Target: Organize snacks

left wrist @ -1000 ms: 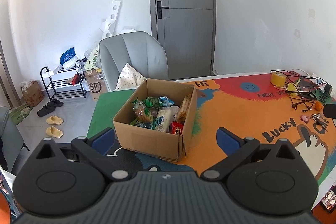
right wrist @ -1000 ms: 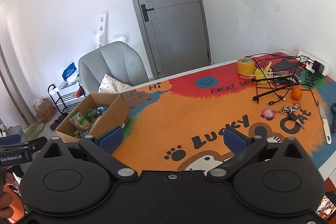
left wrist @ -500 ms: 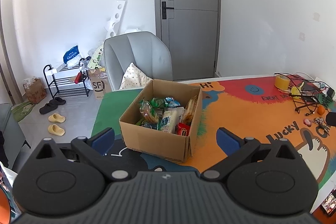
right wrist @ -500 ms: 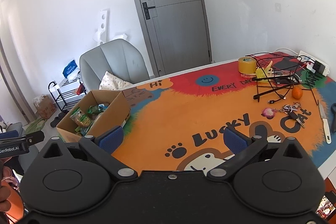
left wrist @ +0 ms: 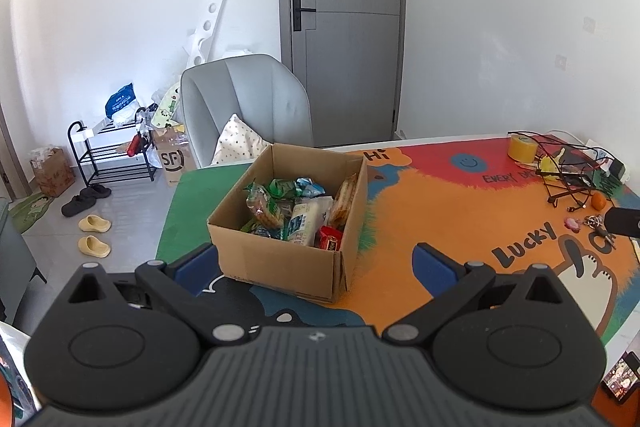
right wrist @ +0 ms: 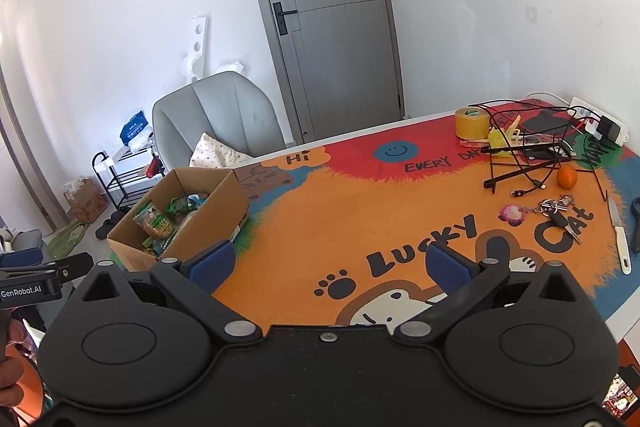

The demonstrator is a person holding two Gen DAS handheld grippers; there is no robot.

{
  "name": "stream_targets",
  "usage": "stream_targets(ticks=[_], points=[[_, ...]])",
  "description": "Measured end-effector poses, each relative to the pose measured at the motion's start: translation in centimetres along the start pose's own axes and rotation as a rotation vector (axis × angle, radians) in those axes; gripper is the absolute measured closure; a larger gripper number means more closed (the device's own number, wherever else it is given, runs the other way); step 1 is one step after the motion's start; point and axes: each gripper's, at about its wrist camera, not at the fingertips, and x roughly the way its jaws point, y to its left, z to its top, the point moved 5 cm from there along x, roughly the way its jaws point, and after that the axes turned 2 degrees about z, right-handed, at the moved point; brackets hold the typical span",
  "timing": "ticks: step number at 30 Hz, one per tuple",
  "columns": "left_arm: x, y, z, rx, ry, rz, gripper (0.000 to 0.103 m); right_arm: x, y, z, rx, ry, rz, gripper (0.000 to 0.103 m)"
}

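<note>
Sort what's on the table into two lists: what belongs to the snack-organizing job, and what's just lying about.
For the job:
cardboard box
snack packets inside it
left hand-held gripper, open
right hand-held gripper, open

Lying about:
tape roll
orange
keys
knife
wire rack

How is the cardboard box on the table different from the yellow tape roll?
The cardboard box is brown with square corners; the yellow tape roll is round.
The cardboard box is open on top and packed with snack packets; the yellow tape roll holds nothing that shows.
The cardboard box sits at the green end of the mat, by the grey chair; the yellow tape roll stands on the red part near the wall.
Both rest on the mat.
</note>
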Motion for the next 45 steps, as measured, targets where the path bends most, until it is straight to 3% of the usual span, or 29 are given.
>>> stream_targets(ticks=[45], points=[[0.64, 0.05, -0.17, -0.011, 0.023, -0.022, 0.001, 0.27, 0.37, -0.48, 0.002, 0.027, 0.03, 0.0]])
